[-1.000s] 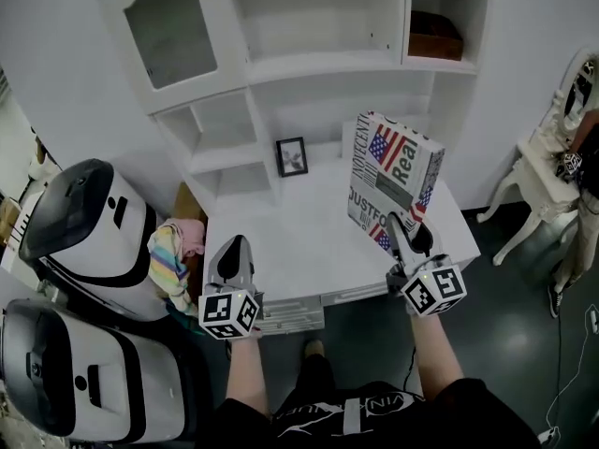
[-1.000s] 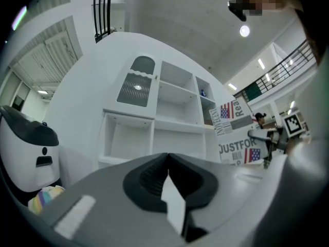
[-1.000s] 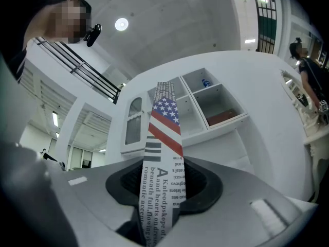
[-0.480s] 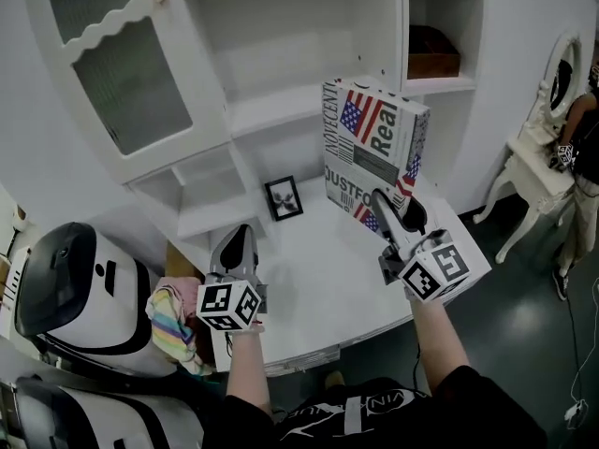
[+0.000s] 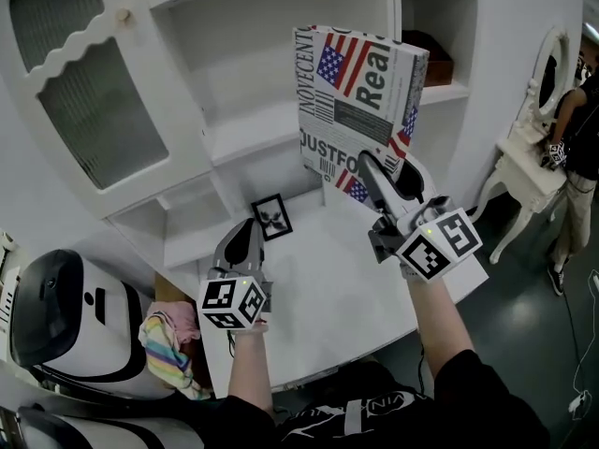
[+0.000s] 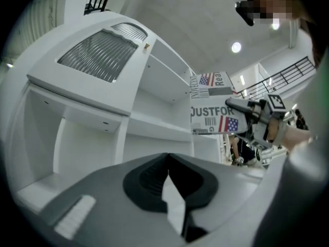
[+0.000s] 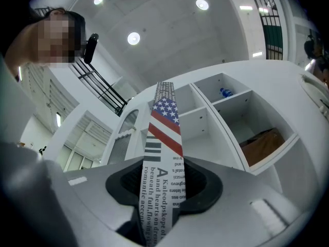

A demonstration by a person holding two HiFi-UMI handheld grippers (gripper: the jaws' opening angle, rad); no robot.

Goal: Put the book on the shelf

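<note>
While my right gripper [image 5: 382,168] clamps the lower edge of the book [image 5: 360,92], I see that book raised upright in the air in front of the white shelf unit [image 5: 248,73], level with its wide middle bay and resting on none of its boards. Its cover is newsprint lettering with American flags. From the right gripper view the jaws press on both faces of the book [image 7: 163,138], which runs up edge-on between them. My left gripper [image 5: 241,243] hangs lower, over the unit's desk surface, well apart from the book; in the left gripper view its jaws [image 6: 167,187] are closed together with nothing in them. A small black picture frame [image 5: 271,217] stands at the back of the desk surface, under the unit's lower shelf. A brown box [image 5: 432,52] sits in the unit's upper right compartment. The ribbed-glass door [image 5: 84,110] is on the unit's left side.
</note>
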